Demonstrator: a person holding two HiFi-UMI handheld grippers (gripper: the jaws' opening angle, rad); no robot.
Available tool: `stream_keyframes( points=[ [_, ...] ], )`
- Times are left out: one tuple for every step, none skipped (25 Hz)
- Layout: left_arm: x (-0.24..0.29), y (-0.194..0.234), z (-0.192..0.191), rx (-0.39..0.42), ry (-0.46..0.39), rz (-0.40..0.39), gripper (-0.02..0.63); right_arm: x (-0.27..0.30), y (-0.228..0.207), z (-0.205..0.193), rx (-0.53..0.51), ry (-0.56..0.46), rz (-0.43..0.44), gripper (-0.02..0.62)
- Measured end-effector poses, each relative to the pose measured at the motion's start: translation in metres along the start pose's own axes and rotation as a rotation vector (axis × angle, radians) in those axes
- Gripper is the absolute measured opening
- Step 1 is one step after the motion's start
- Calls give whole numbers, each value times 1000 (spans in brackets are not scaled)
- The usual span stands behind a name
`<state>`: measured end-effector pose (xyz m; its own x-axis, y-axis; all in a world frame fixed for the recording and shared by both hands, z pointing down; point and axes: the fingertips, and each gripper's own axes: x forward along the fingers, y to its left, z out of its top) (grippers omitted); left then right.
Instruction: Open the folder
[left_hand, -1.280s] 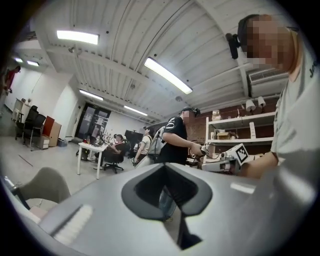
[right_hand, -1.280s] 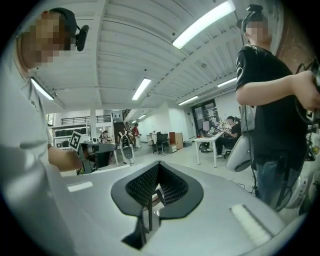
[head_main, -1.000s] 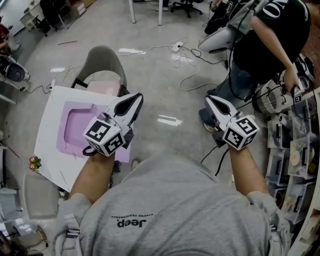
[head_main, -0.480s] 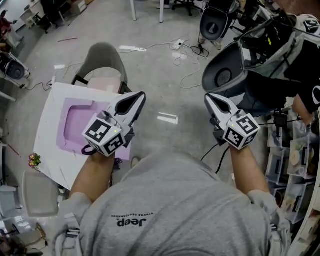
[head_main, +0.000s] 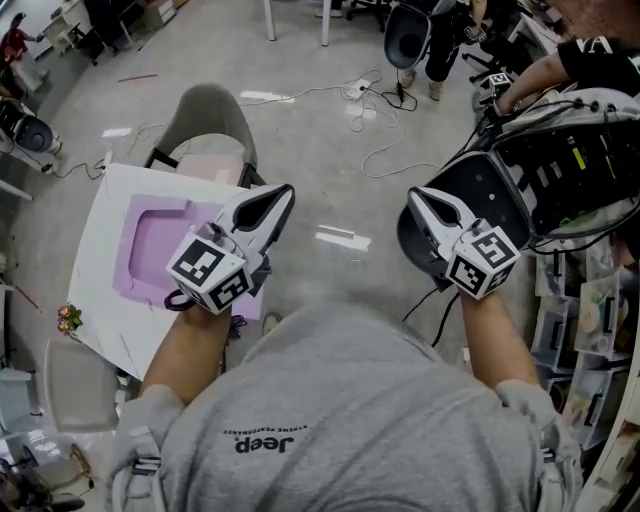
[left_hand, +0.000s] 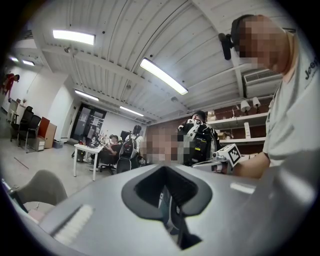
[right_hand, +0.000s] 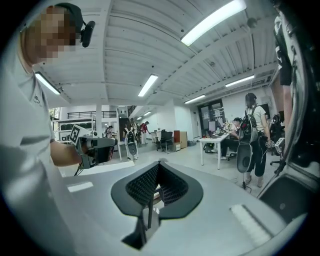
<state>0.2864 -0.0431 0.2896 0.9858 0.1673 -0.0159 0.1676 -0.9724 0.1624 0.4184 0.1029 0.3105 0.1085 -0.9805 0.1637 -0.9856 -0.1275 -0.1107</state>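
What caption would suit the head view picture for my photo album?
Shut white left gripper and right gripper held level in the air; flat purple folder lies on the white table.

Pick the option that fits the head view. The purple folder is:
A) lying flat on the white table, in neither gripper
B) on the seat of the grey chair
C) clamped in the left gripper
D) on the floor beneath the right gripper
A: the purple folder lies flat on the white table, while the left gripper and the right gripper are both shut on nothing and held in the air.
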Motion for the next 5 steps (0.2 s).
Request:
stream_keyframes(
  points=[
    [0,3,1,-2,1,0,57,3,0,1,0,2,1,2],
    [0,5,1,-3,1,-1,58,6,1,1,-1,4,3,2],
    [0,7,2,-4,1,-1,58,8,1,2,-1,6,4,2],
    [0,9,2,-5,1,-1,58,10,1,2,-2,7,5,2],
    [0,10,3,-6,1,-2,58,11,2,2,-3,9,6,2]
  ],
)
